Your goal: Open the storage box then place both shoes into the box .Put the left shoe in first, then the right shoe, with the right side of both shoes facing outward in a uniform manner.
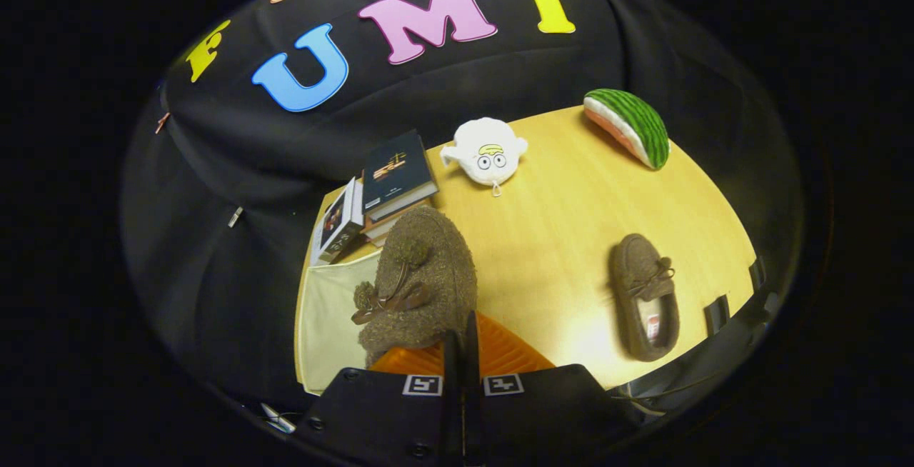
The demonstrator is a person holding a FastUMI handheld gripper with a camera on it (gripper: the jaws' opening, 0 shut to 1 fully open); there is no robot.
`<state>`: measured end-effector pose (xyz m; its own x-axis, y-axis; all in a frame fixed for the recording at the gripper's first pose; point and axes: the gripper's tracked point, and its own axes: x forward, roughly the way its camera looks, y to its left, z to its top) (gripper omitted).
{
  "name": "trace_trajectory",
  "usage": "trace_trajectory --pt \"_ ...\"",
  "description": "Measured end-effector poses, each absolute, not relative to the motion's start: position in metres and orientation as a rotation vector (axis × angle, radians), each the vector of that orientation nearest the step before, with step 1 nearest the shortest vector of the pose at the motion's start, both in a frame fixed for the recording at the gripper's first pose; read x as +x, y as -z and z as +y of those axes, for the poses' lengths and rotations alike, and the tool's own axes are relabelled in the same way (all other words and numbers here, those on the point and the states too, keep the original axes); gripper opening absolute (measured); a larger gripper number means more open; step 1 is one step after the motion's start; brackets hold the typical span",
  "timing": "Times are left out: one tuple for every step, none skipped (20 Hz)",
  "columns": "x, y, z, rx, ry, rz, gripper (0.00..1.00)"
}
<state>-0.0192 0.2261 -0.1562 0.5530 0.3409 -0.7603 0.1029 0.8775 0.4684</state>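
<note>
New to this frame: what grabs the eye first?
A fuzzy brown slipper with a leather bow looms just ahead of the claw, whose fingers look closed on its heel, above an off-white fabric storage box. Its mate, a second brown slipper, lies apart on the pale wooden table. Beyond sit a white plush toy with googly eyes and a green watermelon-slice cushion.

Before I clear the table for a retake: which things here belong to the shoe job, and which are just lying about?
Job: held shoe, clamped in the gripper; second shoe on the table; storage box.
Lying about: books, white plush, watermelon slice.
</note>
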Motion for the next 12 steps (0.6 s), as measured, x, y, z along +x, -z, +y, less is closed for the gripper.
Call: trace_trajectory --pt "-0.021 0.153 0.242 0.502 -0.164 1.003 0.06" --pt "-0.022 0.150 0.257 0.506 -0.178 1.019 0.06" --pt "-0.024 0.149 0.273 0.508 -0.193 1.035 0.06" --pt "-0.025 0.148 0.289 0.509 -0.205 1.049 0.06" --pt "-0.019 0.159 0.300 0.504 -0.213 1.062 0.06" --pt "-0.020 0.163 0.313 0.495 -0.220 1.076 0.06" --pt "-0.021 0.168 0.324 0.485 -0.223 1.091 0.06" --pt "-0.021 0.175 0.335 0.477 -0.226 1.107 0.06" --pt "-0.023 0.181 0.345 0.474 -0.226 1.126 0.06" --pt "-0.025 0.187 0.354 0.473 -0.224 1.144 0.06" --pt "-0.026 0.193 0.363 0.472 -0.225 1.160 0.06" --pt "-0.026 0.197 0.370 0.471 -0.223 1.170 0.06"
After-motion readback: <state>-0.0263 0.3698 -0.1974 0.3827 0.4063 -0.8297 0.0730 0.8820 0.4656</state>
